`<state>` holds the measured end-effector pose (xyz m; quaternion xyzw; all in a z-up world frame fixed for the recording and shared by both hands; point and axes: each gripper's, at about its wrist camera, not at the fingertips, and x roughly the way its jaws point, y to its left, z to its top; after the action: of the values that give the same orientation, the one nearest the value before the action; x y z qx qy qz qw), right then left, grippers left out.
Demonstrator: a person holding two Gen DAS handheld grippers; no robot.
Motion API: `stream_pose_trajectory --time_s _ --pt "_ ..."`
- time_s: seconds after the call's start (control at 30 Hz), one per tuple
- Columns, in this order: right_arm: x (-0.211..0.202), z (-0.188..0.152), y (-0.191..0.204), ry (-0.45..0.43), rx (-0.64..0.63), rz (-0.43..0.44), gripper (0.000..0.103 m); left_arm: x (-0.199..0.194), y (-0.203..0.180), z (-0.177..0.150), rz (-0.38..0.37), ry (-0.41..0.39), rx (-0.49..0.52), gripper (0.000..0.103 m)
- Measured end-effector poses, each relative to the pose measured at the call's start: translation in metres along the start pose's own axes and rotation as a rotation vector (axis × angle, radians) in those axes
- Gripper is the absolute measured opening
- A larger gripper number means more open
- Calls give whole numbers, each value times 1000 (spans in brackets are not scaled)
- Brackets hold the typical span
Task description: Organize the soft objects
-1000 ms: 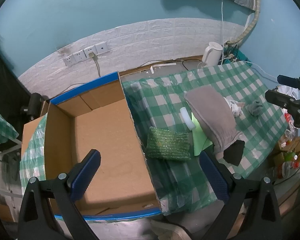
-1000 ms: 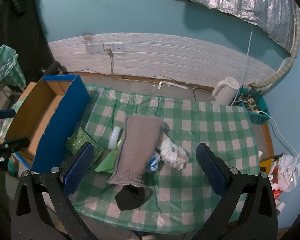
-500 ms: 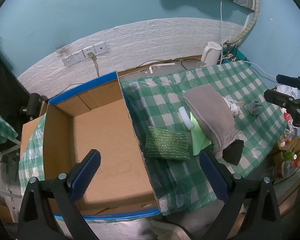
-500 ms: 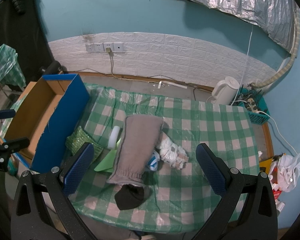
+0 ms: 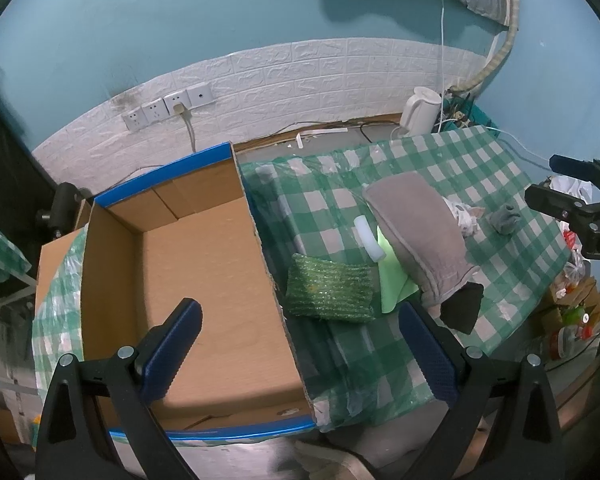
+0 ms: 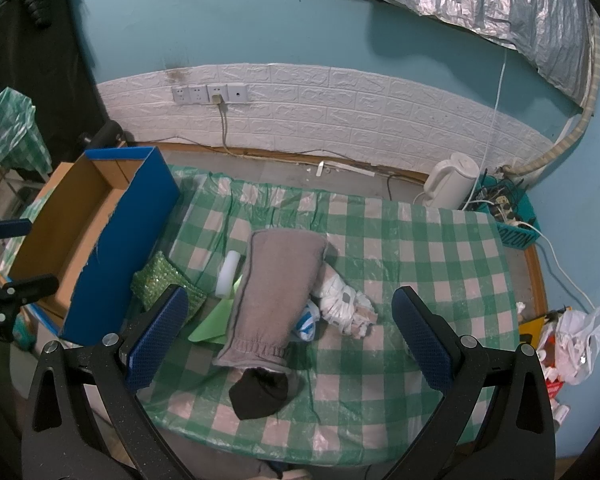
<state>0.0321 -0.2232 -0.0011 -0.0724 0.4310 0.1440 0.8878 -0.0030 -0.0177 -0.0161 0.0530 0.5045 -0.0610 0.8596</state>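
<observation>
Left wrist view: the left gripper is hovering with its jaws spread wide and nothing between them, straddling the near wall of the cardboard box at centre left of the frame.
Right wrist view: the right gripper is hovering with its jaws spread and nothing between them, low in the frame over the pile of soft things.
Soft objects, position: all are lying on the checked tablecloth, right of the box in the left wrist view; none is showing inside the box.
Green scrubby pad: a glittery, knitted rectangle, lying just beside the box wall.
Grey cloth: a long plush piece with a gathered cuff, draped over a light green sheet and touching a white foam roll.
Black sock: a crumpled ball touching the cuff end of the grey cloth.
White bundle: a wrinkled, patterned item partly hidden under the cloth's right edge.
Small grey sock: lying apart, at right of the left wrist frame.
Step in hand (judgement): choosing a first pick; the pad seems the easiest, being nearest the box and unburied.
Technique (judgement): pinching a raised fold rather than a flat face should be avoiding snagging the tablecloth.
</observation>
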Motion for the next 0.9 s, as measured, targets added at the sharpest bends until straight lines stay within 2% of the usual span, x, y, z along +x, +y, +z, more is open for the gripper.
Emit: stream_pose_trajectory --time_s 0.4,0.47,0.63,0.9 --pt "4 -3 -2 10 2 -4 101 15 5 -1 17 30 28 100" --pt "8 -12 -4 15 6 -9 101 22 3 -1 25 47 35 100" --pt "18 -17 -21 42 29 -23 101 35 -3 -1 25 86 42 100" --pt "32 -11 -71 94 115 -46 101 66 -22 8 10 156 50 100"
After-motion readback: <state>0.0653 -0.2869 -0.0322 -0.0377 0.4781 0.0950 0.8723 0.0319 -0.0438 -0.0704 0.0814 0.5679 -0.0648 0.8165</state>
